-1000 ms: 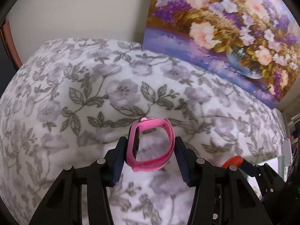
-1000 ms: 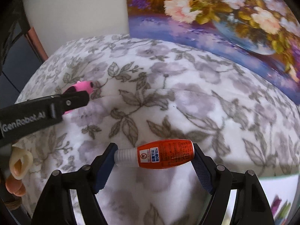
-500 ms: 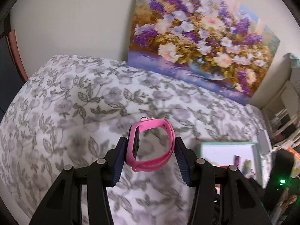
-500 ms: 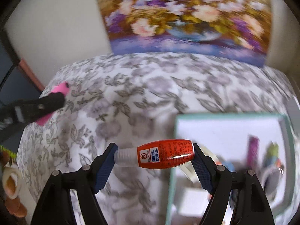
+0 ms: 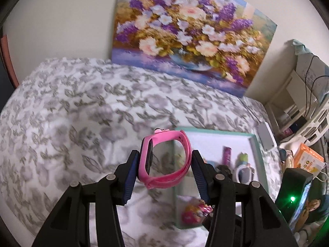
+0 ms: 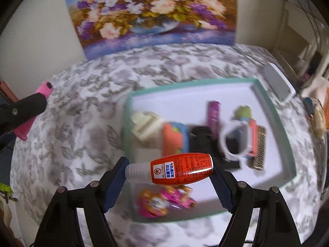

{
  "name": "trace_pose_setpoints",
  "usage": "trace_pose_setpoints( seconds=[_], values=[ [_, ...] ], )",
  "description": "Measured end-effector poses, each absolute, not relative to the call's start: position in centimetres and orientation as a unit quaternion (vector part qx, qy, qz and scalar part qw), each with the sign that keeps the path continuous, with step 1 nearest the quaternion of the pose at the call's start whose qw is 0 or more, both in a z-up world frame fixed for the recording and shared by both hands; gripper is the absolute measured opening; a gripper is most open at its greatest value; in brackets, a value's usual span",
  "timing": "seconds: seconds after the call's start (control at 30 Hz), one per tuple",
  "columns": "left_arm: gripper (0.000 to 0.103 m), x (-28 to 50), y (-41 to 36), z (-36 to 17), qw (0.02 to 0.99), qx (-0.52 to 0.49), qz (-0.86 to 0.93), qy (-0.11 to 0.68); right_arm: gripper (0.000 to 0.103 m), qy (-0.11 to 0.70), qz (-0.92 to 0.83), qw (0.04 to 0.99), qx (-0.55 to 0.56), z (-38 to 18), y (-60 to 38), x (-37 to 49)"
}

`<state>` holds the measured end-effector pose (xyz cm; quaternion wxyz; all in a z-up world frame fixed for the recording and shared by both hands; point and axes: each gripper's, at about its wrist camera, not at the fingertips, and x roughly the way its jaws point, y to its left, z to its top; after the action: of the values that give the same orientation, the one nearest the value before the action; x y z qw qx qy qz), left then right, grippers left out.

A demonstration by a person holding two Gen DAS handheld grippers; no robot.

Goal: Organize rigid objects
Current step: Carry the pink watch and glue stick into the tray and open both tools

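My left gripper [image 5: 164, 164] is shut on a pink smartwatch [image 5: 164, 160], pads pressing its face and strap, above the floral bedspread at the left rim of a teal-edged white tray [image 5: 255, 144]. A small orange bottle with a white cap [image 6: 181, 173] lies crosswise in my right gripper [image 6: 169, 174], which is shut on its two ends above the tray's [image 6: 273, 111] near part. In the right wrist view, the left gripper's finger [image 6: 22, 109] and the pink watch [image 6: 44, 89] show at the far left. The tray holds several small items.
On the tray lie a purple tube [image 6: 213, 115], a brush [image 6: 257, 146], a white ring-shaped thing [image 6: 232, 140], a cream clip [image 6: 144, 125] and pink wrappers [image 6: 164, 199]. A flower painting [image 5: 189, 33] leans on the wall. A phone [image 6: 277, 82] and shelves [image 5: 304, 103] lie to the right.
Both grippers have travelled right over the bedspread with their loads. The tray, unseen a second ago, now lies under the right gripper and beside the left one.
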<state>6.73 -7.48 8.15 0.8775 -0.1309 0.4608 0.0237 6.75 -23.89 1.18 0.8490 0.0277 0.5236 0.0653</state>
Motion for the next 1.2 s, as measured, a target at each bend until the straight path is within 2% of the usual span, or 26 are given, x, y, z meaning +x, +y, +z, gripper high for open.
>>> trace_pose_setpoints(
  seconds=[0.3,0.67,1.2],
  values=[
    [0.053,6.6,-11.7,5.4,0.864,-0.124,0.002,0.488,0.08,0.571,0.002,0.817,0.075,-2.2,-30.3,7.2],
    [0.053,7.5,-14.8,0.7,0.834,-0.1,-0.031,0.542,0.08,0.592,-0.009,0.801,0.091,-4.0,-32.9,7.5],
    [0.053,8.2,-15.8,0.1,0.827,-0.095,-0.054,0.551,0.08,0.606,0.002,0.791,0.084,-4.8,-32.4,7.8]
  ],
)
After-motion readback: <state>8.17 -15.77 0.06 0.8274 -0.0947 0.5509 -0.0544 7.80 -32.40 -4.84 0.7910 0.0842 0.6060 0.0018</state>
